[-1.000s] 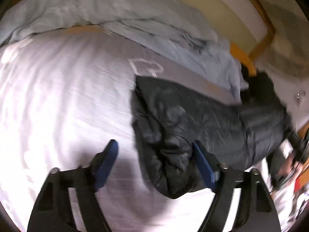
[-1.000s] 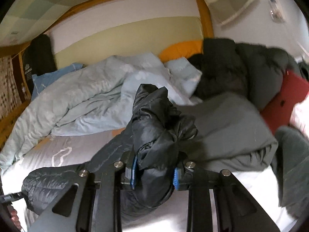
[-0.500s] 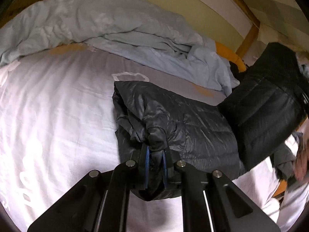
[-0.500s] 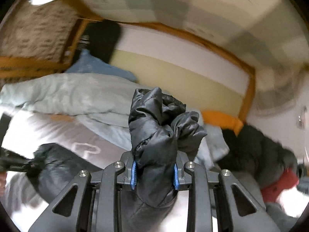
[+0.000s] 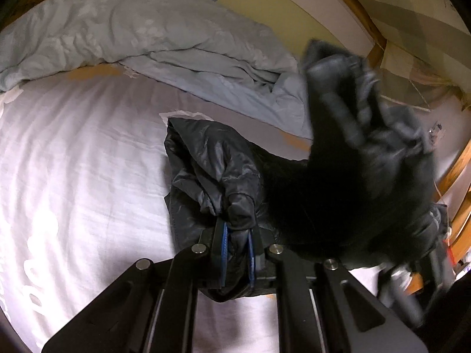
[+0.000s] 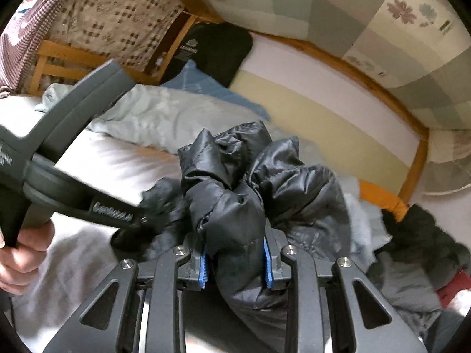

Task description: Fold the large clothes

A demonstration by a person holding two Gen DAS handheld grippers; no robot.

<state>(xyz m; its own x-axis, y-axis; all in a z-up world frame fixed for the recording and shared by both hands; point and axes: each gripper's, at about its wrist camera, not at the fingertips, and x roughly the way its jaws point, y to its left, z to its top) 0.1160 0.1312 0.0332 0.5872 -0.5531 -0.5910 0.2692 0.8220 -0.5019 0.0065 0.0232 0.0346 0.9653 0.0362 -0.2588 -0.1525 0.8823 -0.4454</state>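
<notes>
A black puffer jacket (image 5: pixel 215 158) lies partly on the white bed sheet (image 5: pixel 73 176). My left gripper (image 5: pixel 237 250) is shut on a bunched edge of it near the sheet. My right gripper (image 6: pixel 235 264) is shut on another bunch of the same jacket (image 6: pixel 235 182) and holds it up in the air; in the left wrist view this raised part (image 5: pixel 362 158) is blurred at the right. The left gripper's body (image 6: pixel 73 185) and the hand holding it show at the left of the right wrist view.
A crumpled light blue duvet (image 5: pixel 147 38) lies along the far side of the bed against the yellow wall. An orange pillow (image 6: pixel 382 200), dark clothes (image 6: pixel 421 235) and a red item (image 6: pixel 453 285) lie at the right. The wooden bed frame (image 5: pixel 459 176) borders the right.
My left gripper closed on the jacket's edge a second ago and keeps hold. My right gripper has swung its raised jacket part to the left, over toward the left gripper.
</notes>
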